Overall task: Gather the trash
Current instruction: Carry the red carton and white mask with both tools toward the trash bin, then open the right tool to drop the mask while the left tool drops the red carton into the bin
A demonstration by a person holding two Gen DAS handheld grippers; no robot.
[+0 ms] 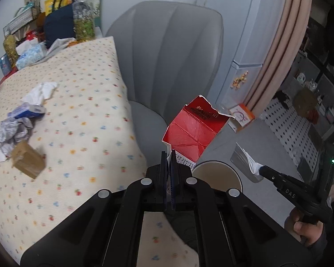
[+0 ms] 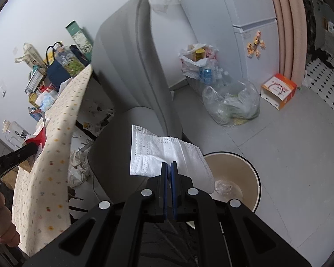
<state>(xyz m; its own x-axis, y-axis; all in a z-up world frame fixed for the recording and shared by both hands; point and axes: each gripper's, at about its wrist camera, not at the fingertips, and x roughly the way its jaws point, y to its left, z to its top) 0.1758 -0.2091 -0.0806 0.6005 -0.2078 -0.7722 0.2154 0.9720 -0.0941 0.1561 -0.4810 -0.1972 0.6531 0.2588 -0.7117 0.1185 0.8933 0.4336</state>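
Observation:
My left gripper (image 1: 169,155) is shut on a torn, flattened red carton (image 1: 194,129), held up beside the table's edge and above a round beige bin (image 1: 220,175) on the floor. My right gripper (image 2: 169,165) is shut on a white face mask (image 2: 167,155) that hangs over the grey chair seat, just left of the bin (image 2: 236,178). In the left wrist view the right gripper (image 1: 259,168) shows at the right with the mask (image 1: 247,160) in it. Crumpled papers (image 1: 13,131), a white tissue (image 1: 42,92) and a small brown box (image 1: 27,162) lie on the table.
A grey chair (image 1: 167,66) stands between the floral-cloth table (image 1: 84,115) and the bin. On the floor lie clear plastic bags of bottles (image 2: 231,104), an orange-and-white box (image 2: 279,91) and scraps under the table (image 2: 80,162). A white fridge (image 2: 253,33) is behind. Clutter fills the table's far end (image 1: 55,22).

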